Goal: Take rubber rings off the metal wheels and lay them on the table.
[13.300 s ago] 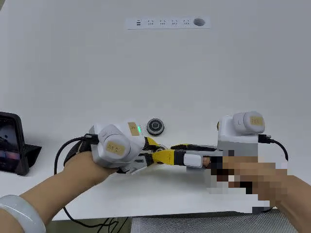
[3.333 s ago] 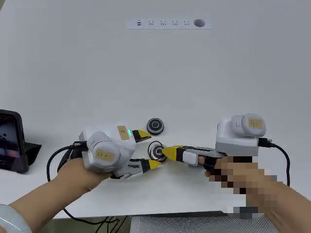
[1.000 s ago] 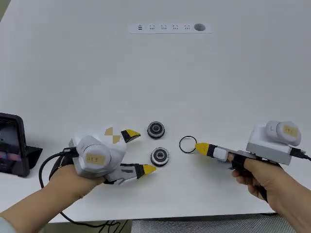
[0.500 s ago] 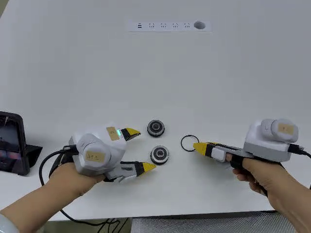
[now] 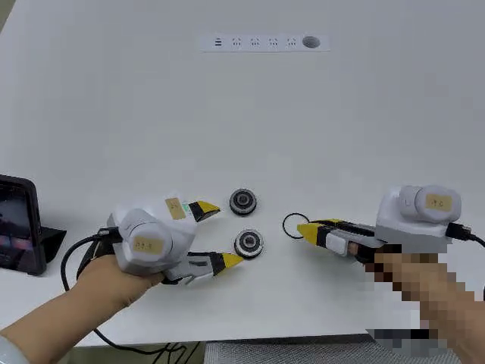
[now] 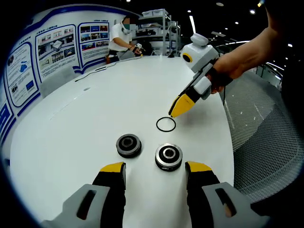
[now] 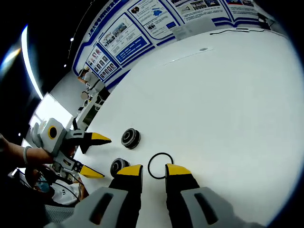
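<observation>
1 thin black rubber ring lies flat, right of the far wheel and near wheel.

White power strip far back, dark phone on a stand at left, blue wall posters

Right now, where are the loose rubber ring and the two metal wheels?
Loose rubber ring (image 6: 156, 124): left gripper view, left side of its band.
Near wheel (image 5: 248, 243): head view, centre hub.
Far wheel (image 5: 242, 201): head view, centre hub.
</observation>
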Available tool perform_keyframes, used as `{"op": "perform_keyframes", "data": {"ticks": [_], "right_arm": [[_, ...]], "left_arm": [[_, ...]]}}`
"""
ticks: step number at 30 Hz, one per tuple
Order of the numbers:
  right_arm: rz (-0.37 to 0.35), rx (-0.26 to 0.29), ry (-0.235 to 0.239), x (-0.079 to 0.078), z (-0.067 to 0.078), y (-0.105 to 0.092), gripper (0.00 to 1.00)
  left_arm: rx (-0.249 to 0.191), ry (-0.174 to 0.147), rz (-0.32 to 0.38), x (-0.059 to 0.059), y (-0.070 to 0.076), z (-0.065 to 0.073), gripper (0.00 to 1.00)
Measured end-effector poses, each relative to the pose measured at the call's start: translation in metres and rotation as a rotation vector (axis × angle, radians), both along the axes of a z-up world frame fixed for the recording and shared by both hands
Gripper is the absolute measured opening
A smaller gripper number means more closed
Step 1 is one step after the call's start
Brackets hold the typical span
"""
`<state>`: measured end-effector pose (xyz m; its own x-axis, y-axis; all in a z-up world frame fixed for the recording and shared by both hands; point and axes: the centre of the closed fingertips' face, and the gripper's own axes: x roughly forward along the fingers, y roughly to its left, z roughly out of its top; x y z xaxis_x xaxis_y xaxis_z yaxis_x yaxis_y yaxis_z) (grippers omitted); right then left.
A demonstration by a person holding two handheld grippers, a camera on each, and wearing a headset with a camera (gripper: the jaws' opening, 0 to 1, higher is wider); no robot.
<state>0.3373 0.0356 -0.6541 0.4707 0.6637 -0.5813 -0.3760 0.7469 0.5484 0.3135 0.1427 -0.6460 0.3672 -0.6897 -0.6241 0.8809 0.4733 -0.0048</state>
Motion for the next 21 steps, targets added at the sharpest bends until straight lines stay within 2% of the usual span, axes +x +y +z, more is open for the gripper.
{"op": "perform_keyframes", "data": {"ticks": [9, 21], "right_arm": [[0.019, 0.041, 0.013, -0.005, 0.002, 0.012, 0.18], [0.045, 0.098, 0.041, -0.015, 0.005, 0.034, 0.17]], "left_arm": [[-0.006, -0.006, -0.015, -0.002, -0.005, 0.003, 0.45], [-0.014, -0.003, -0.050, -0.005, -0.019, 0.004, 0.35]]}}
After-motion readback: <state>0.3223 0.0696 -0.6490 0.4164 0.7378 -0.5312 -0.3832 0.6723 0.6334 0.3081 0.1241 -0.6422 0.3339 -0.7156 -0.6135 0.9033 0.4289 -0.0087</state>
